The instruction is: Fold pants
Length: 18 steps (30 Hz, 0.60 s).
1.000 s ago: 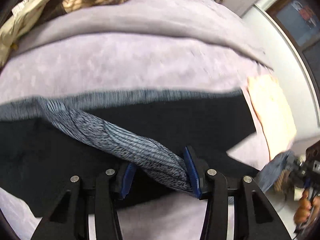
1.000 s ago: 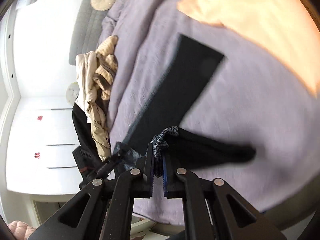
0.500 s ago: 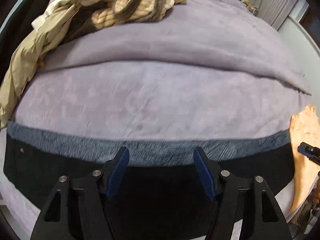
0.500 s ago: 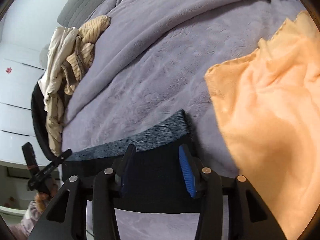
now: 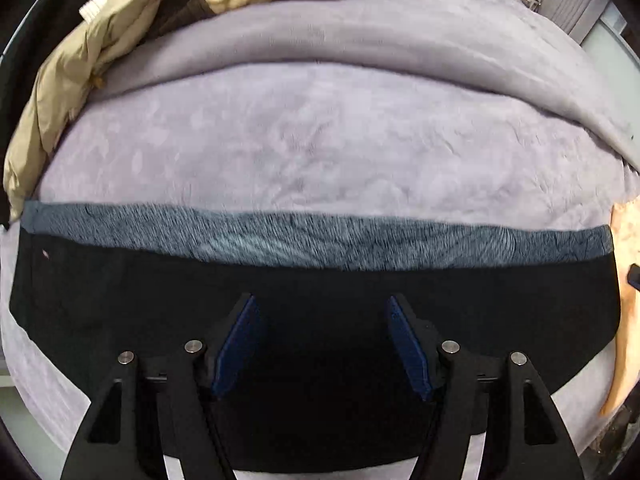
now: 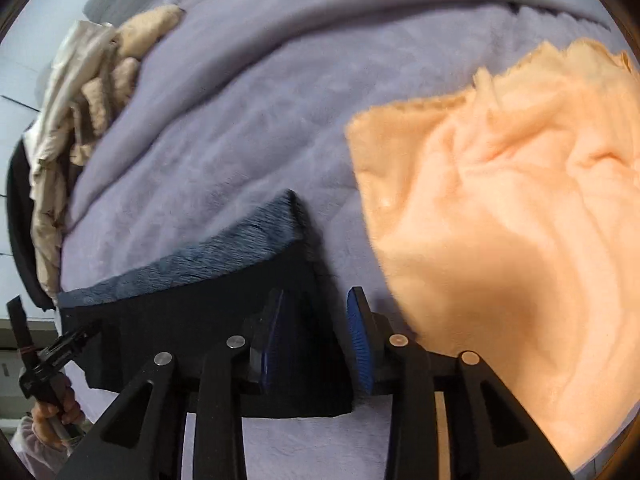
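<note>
lilac bed (image 5: 320, 152) fills both frames; black pants (image 5: 320, 280) lie flat at the bottom, my left gripper (image 5: 320, 340) and right gripper (image 6: 316, 336) fingers apart, holding nothing, the right just closing a little.

Black pants (image 5: 320, 280) with a grey heathered strip lie flat, folded lengthwise, across the bed.

Lavender plush blanket (image 5: 320, 148): covers the bed, one long raised fold running across its far side. Heap of clothing (image 5: 120, 20): beige jacket, cream ribbed knit with brown trim, dark garment beneath; lies at the blanket's far left edge. Peach fleece cloth (image 6: 500, 220): rumpled, spread on the blanket at right. White panelled wall (image 6: 16, 80): behind the heap.
</note>
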Motion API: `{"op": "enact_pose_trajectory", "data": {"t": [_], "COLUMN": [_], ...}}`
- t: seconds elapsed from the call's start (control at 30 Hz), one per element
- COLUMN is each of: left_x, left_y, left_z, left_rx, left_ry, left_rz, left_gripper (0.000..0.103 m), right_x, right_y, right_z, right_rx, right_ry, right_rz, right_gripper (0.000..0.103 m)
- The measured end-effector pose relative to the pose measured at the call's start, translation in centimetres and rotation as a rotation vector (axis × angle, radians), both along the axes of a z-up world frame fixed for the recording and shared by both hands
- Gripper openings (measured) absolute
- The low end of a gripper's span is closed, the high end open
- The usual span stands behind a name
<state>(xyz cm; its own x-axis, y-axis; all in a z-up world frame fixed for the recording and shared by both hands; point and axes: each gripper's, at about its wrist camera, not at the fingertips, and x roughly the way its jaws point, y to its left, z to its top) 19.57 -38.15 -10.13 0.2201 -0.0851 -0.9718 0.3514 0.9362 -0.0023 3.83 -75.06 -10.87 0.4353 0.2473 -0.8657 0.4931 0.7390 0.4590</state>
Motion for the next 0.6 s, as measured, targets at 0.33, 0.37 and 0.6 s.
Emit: {"op": "enact_pose_trajectory", "data": {"t": [0.33,0.37,0.6], "left_x": [4.2,4.9,6.1], "left_y": [-3.1,-3.0,1.0], "left_z": [-5.1,-5.2,-1.7], "left_rx": [0.051,0.051,0.063], "left_ry": [-0.040,-0.045,-0.090], "left_rz": [0.019,0.024,0.063], "left_gripper": [0.082,0.082,0.081], "right_x": [11.4,11.9,6.3], "right_y": [10.6,9.5,2.8], "right_z": [-6.7,-6.9,-3.7], "right_rx": [-0.007,-0.026,0.160], "right_ry": [0.022,0.028,-0.037], "right_rz": [0.256,0.219,0.029], "right_gripper": [0.028,0.026,0.034]}}
